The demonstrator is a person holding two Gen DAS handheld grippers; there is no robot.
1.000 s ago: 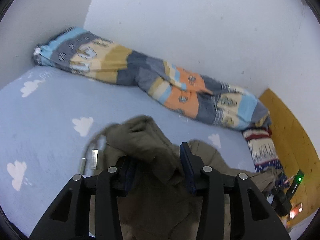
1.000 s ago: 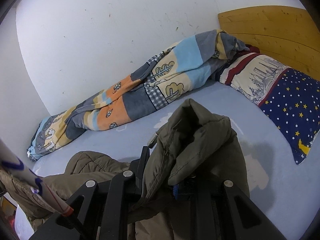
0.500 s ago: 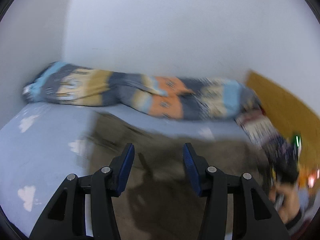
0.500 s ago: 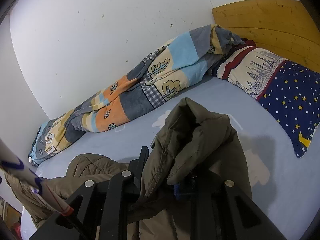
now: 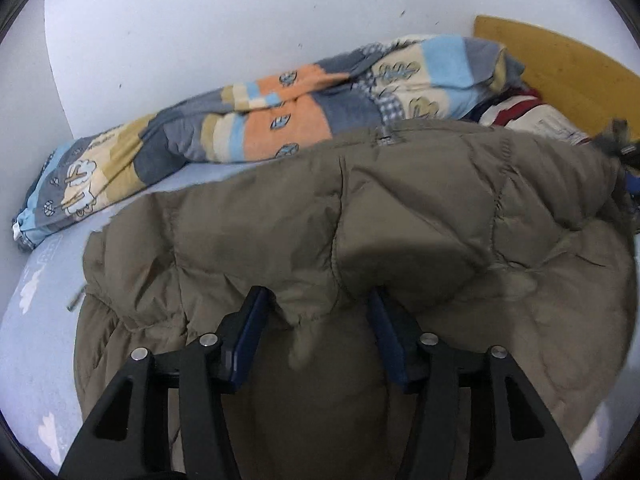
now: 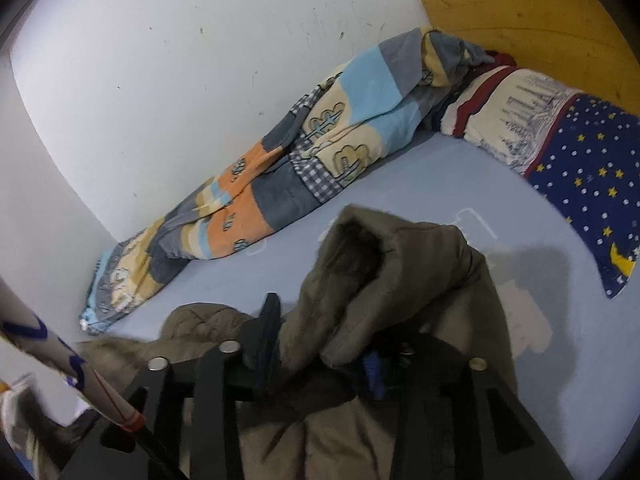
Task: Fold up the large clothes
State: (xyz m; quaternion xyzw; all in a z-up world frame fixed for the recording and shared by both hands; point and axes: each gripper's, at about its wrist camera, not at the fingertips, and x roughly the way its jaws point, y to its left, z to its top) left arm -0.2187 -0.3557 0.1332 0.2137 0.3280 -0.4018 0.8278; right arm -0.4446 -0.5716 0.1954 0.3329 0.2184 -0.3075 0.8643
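Observation:
An olive-brown quilted padded jacket (image 5: 400, 216) lies spread over the light blue bed sheet (image 5: 36, 320). My left gripper (image 5: 316, 320) is open, its blue-padded fingers straddling a fold of the jacket's near edge without closing on it. In the right wrist view the jacket (image 6: 392, 280) is bunched and lifted, draped over my right gripper (image 6: 320, 344), which is shut on a fold of it; the right finger is mostly hidden by fabric.
A rolled patchwork blanket (image 5: 280, 116) lies along the white wall, also seen in the right wrist view (image 6: 280, 184). A star-patterned pillow (image 6: 560, 152) sits by the wooden headboard (image 6: 540, 16). A white pole with blue marks (image 6: 60, 364) crosses the lower left.
The left gripper swung right and now faces the jacket spread wide across the bed; its jaws stayed open. The right gripper kept its hold and rose slightly.

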